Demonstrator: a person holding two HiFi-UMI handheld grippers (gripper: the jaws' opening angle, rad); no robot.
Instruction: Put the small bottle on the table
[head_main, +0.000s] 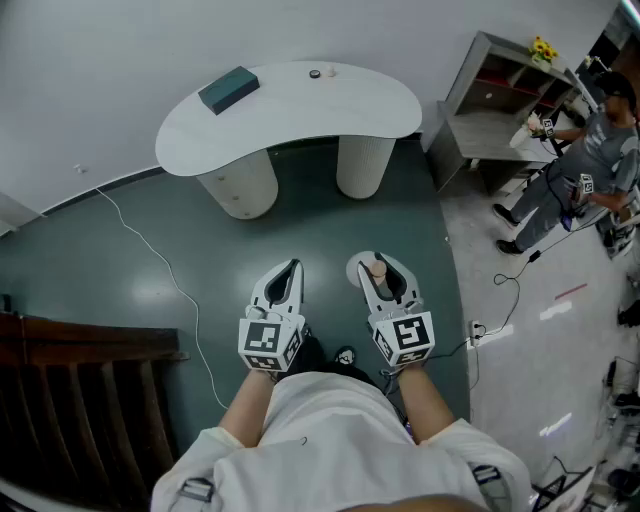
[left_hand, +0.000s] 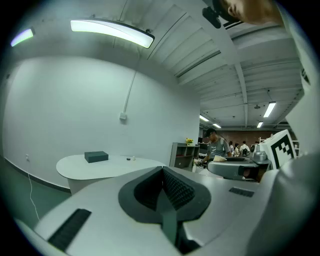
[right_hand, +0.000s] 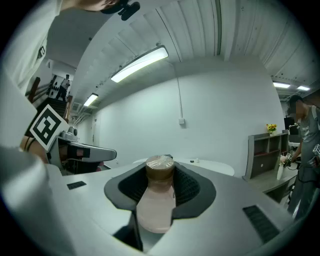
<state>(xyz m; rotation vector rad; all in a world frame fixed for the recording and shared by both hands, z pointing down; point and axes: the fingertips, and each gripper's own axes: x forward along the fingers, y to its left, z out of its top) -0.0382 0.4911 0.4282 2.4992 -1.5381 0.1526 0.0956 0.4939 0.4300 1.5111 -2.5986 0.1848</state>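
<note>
the table (head_main: 300, 110) stands well ahead of both grippers. the right gripper (head_main: 381, 272) is nearer its right end and clamps the bottle (right_hand: 155, 205), long axis along the jaws, cap (right_hand: 160, 165) forward. the left gripper (head_main: 288, 275) is closed and empty.

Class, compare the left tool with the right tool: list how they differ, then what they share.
The left tool has its jaws together with nothing between them; the right tool is clamped on the small bottle. The left tool tapers to a narrow point; the right tool stands wider, held apart by the bottle. Both are held low in front of the person, pointing toward the white table.
</note>
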